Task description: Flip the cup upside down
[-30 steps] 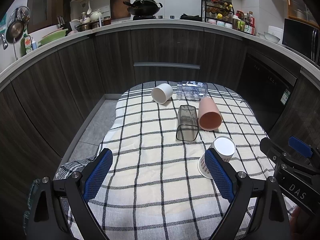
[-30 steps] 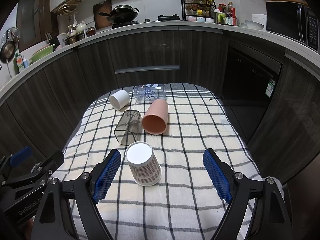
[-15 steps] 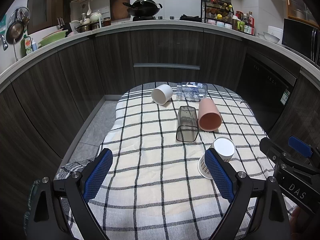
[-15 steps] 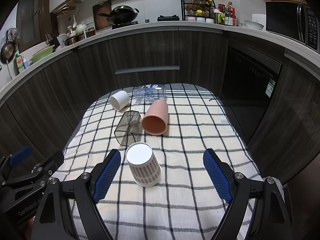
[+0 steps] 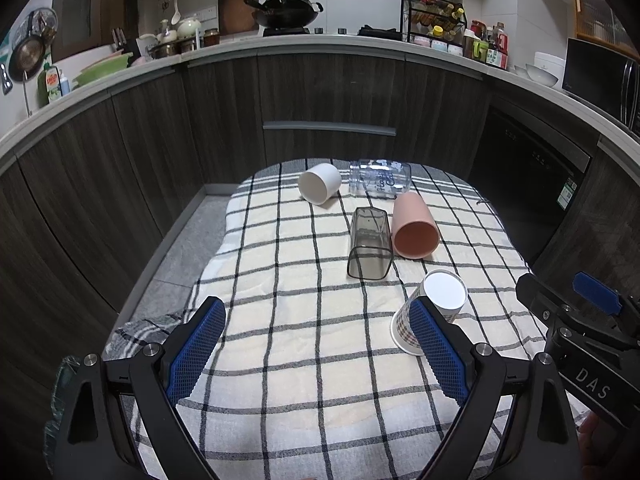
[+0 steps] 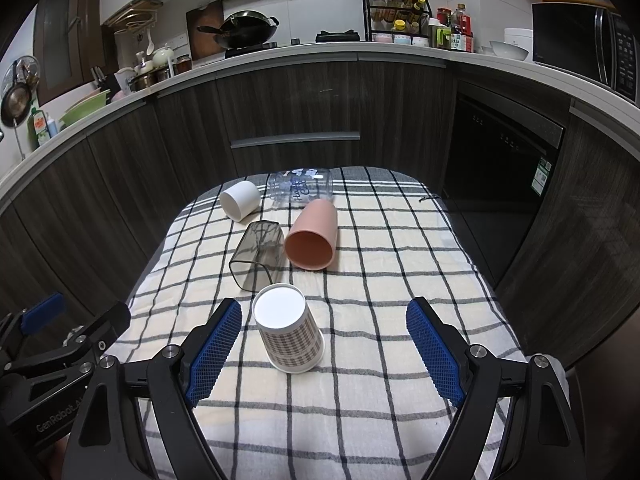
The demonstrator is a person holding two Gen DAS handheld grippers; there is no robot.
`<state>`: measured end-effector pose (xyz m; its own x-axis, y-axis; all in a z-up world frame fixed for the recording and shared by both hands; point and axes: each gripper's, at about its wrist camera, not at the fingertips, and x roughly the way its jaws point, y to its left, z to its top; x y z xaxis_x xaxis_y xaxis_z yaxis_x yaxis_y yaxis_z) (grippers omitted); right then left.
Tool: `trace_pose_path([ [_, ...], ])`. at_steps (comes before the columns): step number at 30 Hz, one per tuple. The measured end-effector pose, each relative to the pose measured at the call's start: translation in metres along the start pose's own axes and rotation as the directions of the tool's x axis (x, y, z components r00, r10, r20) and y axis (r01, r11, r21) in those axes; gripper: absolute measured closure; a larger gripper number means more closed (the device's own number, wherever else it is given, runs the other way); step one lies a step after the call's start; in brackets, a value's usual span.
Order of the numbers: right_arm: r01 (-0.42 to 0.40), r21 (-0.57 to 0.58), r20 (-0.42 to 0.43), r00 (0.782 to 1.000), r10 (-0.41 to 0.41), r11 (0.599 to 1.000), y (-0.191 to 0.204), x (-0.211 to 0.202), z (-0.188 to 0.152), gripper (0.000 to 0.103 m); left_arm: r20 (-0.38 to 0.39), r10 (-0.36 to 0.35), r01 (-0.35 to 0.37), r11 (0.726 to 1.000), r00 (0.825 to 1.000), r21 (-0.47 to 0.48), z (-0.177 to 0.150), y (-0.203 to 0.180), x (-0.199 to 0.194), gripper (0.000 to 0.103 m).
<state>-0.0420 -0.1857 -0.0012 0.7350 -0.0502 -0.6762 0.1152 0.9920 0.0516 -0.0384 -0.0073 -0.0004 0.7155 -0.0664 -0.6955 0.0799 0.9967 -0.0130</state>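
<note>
A checked paper cup (image 6: 290,334) stands upside down on the checked cloth, white base up; it also shows in the left wrist view (image 5: 434,308). Beyond it a pink cup (image 6: 312,236), a smoky square tumbler (image 6: 258,256), a white cup (image 6: 239,200) and a clear glass jar (image 6: 302,190) lie on their sides. My right gripper (image 6: 322,352) is open and empty, with the paper cup between its fingers nearer the left one. My left gripper (image 5: 316,350) is open and empty, left of the paper cup.
The table with the checked cloth (image 6: 380,280) stands in front of dark kitchen cabinets (image 6: 296,112). A black dishwasher (image 6: 504,160) is at the right. The floor (image 5: 176,248) drops off at the table's left edge. The worktop behind carries a wok (image 6: 244,32) and jars.
</note>
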Motion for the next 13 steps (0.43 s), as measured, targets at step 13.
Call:
trace_pose_path([
  [13, 0.002, -0.001, -0.001, 1.000, -0.002, 1.000, 0.0001, 0.0001, -0.0001, 0.019, -0.003, 0.014, -0.014, 1.000, 1.000, 0.006, -0.0016, 0.0031, 0.0050, 0.008],
])
